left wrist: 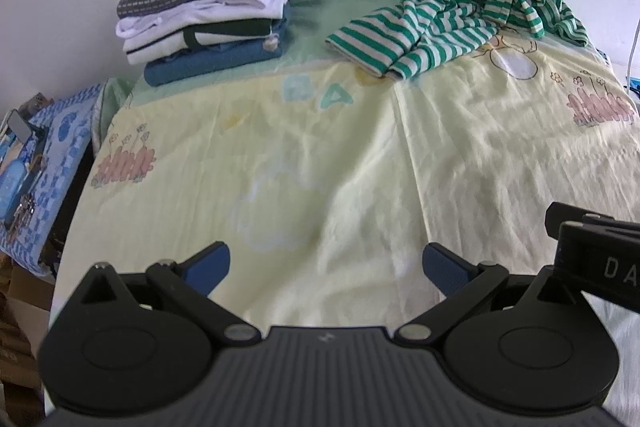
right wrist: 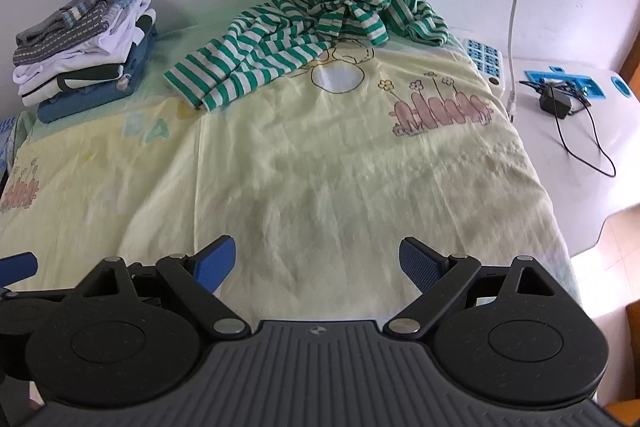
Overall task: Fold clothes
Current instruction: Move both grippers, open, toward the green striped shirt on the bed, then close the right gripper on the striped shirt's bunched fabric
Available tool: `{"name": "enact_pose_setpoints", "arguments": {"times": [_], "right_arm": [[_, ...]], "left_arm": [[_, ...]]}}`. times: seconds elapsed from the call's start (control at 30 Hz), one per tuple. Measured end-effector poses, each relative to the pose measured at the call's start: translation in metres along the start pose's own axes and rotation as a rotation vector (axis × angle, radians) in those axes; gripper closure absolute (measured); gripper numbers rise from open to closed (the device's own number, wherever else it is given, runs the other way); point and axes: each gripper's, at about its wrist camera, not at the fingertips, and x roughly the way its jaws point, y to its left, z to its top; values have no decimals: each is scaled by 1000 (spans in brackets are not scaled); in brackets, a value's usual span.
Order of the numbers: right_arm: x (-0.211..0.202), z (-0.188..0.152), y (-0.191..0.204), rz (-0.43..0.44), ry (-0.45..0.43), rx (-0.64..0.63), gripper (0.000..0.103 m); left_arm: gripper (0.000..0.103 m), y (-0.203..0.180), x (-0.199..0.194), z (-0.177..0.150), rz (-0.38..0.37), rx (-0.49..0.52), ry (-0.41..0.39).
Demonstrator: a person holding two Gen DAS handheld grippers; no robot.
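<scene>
Place: home, a bedroom or child's room
Surface: yellow nursery-print sheet (right wrist: 320, 179) with cartoon flowers
Laundry: folded clothes stack (left wrist: 208, 7), loose green-striped garment (right wrist: 316, 35)
Extras: power strip (right wrist: 486, 61), adapter (right wrist: 555, 103) on white worktop (right wrist: 580, 195)

both held low over the near edge of the yellow sheet (left wrist: 360, 155). left gripper (left wrist: 326, 267) jaws spread wide, blue pads (left wrist: 210, 267) empty. right gripper (right wrist: 316, 261) beside it, equally wide apart, gripping nothing, pointing toward the sheet's far end.
</scene>
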Motion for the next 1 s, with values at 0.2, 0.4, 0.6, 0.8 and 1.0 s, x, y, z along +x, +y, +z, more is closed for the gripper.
{"name": "enact_pose_setpoints", "arguments": {"times": [0.2, 0.4, 0.6, 0.8, 1.0], "right_arm": [[2, 10, -1, 8, -16, -27, 12], [3, 21, -2, 0, -34, -30, 12], [7, 31, -1, -7, -44, -31, 12], [15, 36, 0, -15, -39, -29, 12], [20, 41, 6, -17, -43, -39, 12]], "left_arm": [[1, -3, 0, 10, 12, 9, -18], [1, -6, 1, 24, 11, 24, -36], [1, -8, 6, 35, 3, 36, -41], [1, -7, 12, 42, -9, 44, -37], [1, -3, 19, 46, -12, 41, -35]]}}
